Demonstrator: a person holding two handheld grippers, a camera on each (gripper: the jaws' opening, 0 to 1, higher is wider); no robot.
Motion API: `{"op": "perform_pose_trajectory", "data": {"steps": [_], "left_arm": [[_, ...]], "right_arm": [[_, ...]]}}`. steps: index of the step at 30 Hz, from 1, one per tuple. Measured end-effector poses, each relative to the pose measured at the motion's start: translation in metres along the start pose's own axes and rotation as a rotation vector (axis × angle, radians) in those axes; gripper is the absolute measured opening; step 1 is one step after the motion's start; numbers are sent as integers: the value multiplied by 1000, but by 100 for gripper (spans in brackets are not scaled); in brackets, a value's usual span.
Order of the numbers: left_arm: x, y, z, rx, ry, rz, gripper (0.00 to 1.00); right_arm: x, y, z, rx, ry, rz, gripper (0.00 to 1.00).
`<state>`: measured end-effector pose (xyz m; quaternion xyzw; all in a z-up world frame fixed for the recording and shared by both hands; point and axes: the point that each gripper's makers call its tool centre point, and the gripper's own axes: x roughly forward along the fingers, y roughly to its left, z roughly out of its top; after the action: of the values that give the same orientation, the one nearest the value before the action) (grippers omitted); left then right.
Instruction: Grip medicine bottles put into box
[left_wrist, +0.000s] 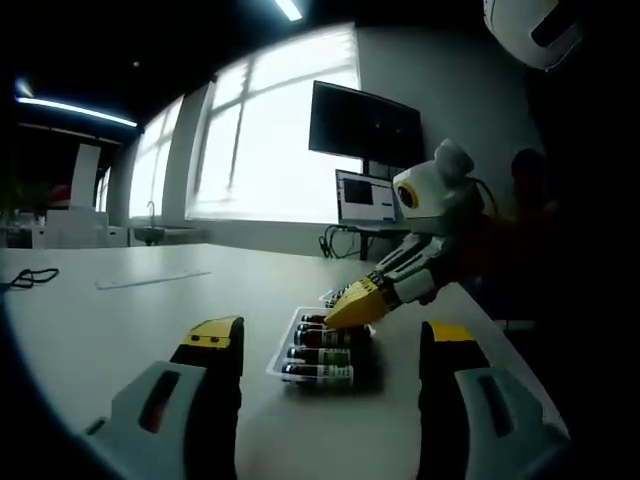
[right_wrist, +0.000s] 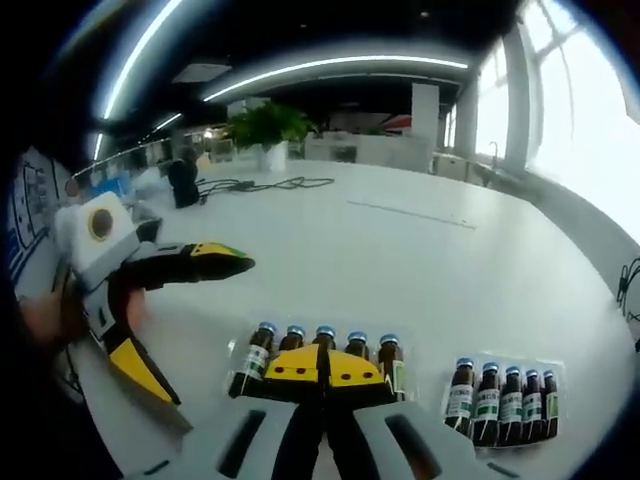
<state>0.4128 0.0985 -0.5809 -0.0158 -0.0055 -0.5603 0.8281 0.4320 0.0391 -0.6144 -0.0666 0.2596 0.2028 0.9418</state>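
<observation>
- Medicine bottles (right_wrist: 322, 352): small brown glass vials, blue caps, white and green labels, lying in rows in two clear trays on the white tabletop (right_wrist: 400, 250).
- Near tray (right_wrist: 250, 372) holds five vials, right under the right gripper. Second tray (right_wrist: 505, 400) sits just beside it, toward the table's window edge, also five vials.
- Handling, my guess: light, rigid, slick glass that can crack. Vials are packed touching, so take one across the body or at the cap, not over the label seam.
- Right gripper (right_wrist: 322, 368): yellow tips pinched together with no gap, resting over the middle vials of the near tray. Can't tell if a vial is caught under them.
- Left gripper (left_wrist: 335, 345): jaws spread wide, nothing between them, hanging above the table short of the trays.
- In the left gripper view the right gripper's tips touch the vial row.
</observation>
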Motion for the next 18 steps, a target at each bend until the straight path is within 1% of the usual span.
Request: {"op": "perform_pose_trajectory", "data": {"steps": [5,8,14,18], "left_arm": [[-1,1,0,-1,-1,0,64],[-1,1,-1,1,0,1,64],[-2,1,-1,2,-1,1,64],[-2,1,-1,2,-1,0,64]], "right_arm": [[2,4,-5,-24,15,6,0],[2,3,-5,-46,11,-4,0],[1,2,-5,-102,9,-17,0],[2,4,-5,-156,8,-30,0]]}}
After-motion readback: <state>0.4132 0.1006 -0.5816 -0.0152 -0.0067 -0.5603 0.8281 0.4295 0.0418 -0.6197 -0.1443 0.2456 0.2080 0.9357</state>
